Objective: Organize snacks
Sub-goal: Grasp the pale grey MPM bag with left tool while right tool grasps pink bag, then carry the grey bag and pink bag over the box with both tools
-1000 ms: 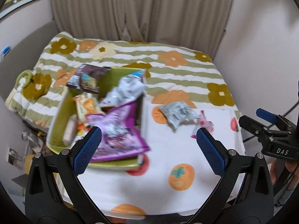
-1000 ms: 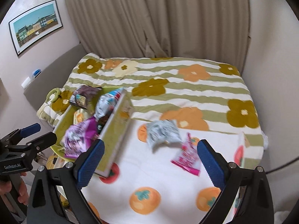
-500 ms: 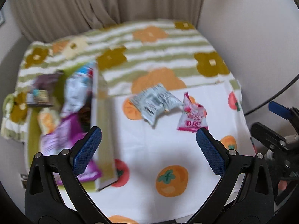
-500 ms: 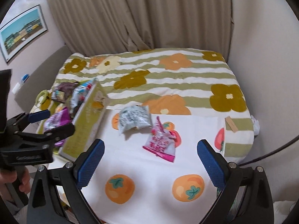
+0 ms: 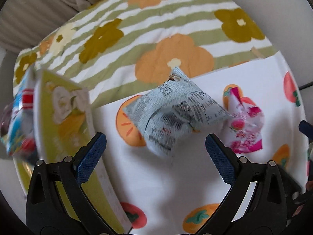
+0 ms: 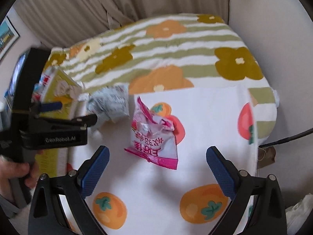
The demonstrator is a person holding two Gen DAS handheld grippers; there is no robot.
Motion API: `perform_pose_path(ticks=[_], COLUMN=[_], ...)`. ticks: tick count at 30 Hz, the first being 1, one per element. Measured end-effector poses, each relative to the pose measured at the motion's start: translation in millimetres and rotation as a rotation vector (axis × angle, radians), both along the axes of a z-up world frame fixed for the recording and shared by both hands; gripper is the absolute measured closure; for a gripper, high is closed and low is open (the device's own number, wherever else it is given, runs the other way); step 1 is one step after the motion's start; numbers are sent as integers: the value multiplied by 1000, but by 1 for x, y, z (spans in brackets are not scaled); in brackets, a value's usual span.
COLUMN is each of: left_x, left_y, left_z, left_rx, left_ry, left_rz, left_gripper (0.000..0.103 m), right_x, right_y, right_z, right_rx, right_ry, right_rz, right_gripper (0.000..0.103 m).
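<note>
Two packets [image 5: 176,113] [image 6: 154,137]; long axes fore-aft

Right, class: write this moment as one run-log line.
left gripper: open, facing grey packet | right gripper: open, facing pink packet | both packets: on white cloth, outside green box

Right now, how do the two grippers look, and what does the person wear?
Both grippers, left gripper and right gripper, have black frames, silver screws and blue textured pads. The left one, seen from the right wrist, bears white "GenRobot.AI" lettering. A grey sleeve shows at the left hand.
</note>
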State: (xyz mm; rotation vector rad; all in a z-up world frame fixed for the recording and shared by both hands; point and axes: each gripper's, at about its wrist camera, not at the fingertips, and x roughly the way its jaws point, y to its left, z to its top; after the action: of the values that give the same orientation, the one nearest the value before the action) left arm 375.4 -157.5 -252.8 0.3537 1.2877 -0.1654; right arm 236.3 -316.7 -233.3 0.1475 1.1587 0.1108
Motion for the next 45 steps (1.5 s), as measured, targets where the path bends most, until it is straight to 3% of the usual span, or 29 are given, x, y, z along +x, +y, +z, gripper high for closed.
perform_pose_path(ticks=[7,14,22,28,31,33,38,41,45], left_x=[21,32,30,21,18,15,5,-3,-20], left_y=[-20,-26,-24,-21,-16,-12,-3,0,4], left_z=[-36,-52,-53,-52,-51,-50,-44,-36,-17], left_rx=[63,28,-24,-6,-20,-23,-50,-64,-107], left_ry=[43,55,32,11,6,0,-8,-27,-58], left_rz=[-79,-89,-69,-55,-35,-17,18,39,63], left_gripper=[2,3,18,34,35,36,39,40,40], right_x=[20,35,39,41,41,43,39,33,23], right_y=[6,11,17,21,24,28,36,32,24], right_z=[-36,-54,-64,-69,-71,-75,-73,-68,-56], right_rx=[-4,-8,0,5,4,1,-49,-38,-23], right_ry=[48,64,52,39,26,15,-32,-48,-64], right_rz=[26,24,9,-7,-16,-18,15,21,15], right_gripper=[4,4,4,4,4,9,42,52,56])
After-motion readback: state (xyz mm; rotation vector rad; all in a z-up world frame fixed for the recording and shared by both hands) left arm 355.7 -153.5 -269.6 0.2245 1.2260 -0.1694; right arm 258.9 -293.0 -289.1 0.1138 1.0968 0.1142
